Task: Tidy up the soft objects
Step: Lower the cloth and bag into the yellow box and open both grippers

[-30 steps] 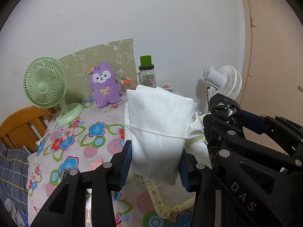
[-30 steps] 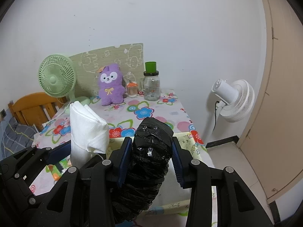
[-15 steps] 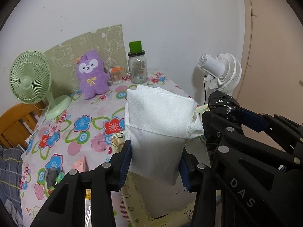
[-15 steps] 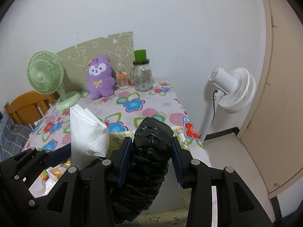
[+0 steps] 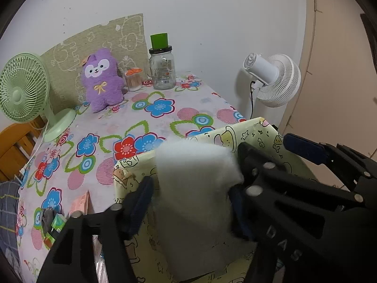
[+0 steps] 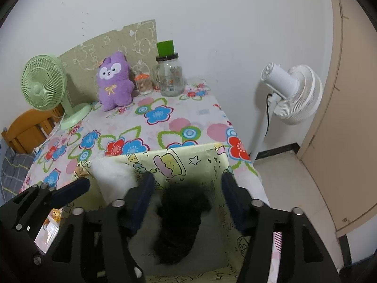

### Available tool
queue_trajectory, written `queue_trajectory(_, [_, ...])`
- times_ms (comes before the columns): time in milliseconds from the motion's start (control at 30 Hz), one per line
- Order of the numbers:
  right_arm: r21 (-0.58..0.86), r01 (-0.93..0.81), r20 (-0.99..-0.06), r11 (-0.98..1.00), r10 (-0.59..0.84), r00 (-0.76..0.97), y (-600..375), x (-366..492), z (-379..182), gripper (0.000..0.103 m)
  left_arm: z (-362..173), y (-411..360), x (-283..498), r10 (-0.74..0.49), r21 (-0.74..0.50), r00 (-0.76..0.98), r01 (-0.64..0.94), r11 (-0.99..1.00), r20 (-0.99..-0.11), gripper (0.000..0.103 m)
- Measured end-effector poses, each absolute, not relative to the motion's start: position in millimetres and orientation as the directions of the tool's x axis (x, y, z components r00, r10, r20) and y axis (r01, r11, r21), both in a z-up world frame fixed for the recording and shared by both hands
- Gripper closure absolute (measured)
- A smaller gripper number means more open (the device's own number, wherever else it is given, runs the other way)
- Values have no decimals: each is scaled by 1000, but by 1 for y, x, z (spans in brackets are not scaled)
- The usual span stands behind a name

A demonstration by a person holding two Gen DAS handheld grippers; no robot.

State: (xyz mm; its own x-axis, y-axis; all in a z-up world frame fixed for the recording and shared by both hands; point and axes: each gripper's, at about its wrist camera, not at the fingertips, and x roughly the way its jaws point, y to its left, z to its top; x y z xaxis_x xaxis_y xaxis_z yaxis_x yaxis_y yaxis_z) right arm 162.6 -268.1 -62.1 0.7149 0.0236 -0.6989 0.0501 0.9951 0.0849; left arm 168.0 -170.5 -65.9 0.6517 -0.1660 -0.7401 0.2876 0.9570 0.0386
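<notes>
A yellow cartoon-print fabric box (image 5: 249, 129) (image 6: 188, 155) stands at the near edge of the flowered table. My left gripper (image 5: 192, 202) is open; the white folded cloth (image 5: 198, 188) is blurred between its spread fingers, dropping into the box. It also shows in the right wrist view (image 6: 113, 174). My right gripper (image 6: 187, 200) is open over the box; the black bundle (image 6: 181, 224) is blurred below the fingers, inside the box. A purple plush toy (image 5: 101, 82) (image 6: 115, 82) sits at the table's back.
A green desk fan (image 5: 21, 89) stands at the back left. A glass jar with green lid (image 5: 162, 66) and a small orange-capped jar (image 5: 133, 79) stand by the wall. A white floor fan (image 6: 289, 94) stands right of the table. A wooden chair (image 6: 28, 129) is at the left.
Both grippers moved down toward the box and opened. The white cloth and the black bundle left the fingers and are falling into the box.
</notes>
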Motion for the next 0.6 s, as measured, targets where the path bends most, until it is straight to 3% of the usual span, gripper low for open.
queue_trajectory(133, [91, 56, -696, 994, 23, 718, -269, 161, -62, 26, -65, -171, 167, -170, 41, 660, 291, 956, -732, 11])
queue_trajectory(267, [80, 61, -693, 995, 12, 721, -268, 159, -60, 21, -64, -171, 165, -175, 41, 663, 296, 954, -728, 5])
queue_trajectory(600, [79, 92, -664, 993, -16, 748, -262, 141, -48, 15, -53, -164, 152, -179, 61, 694, 307, 950, -697, 4])
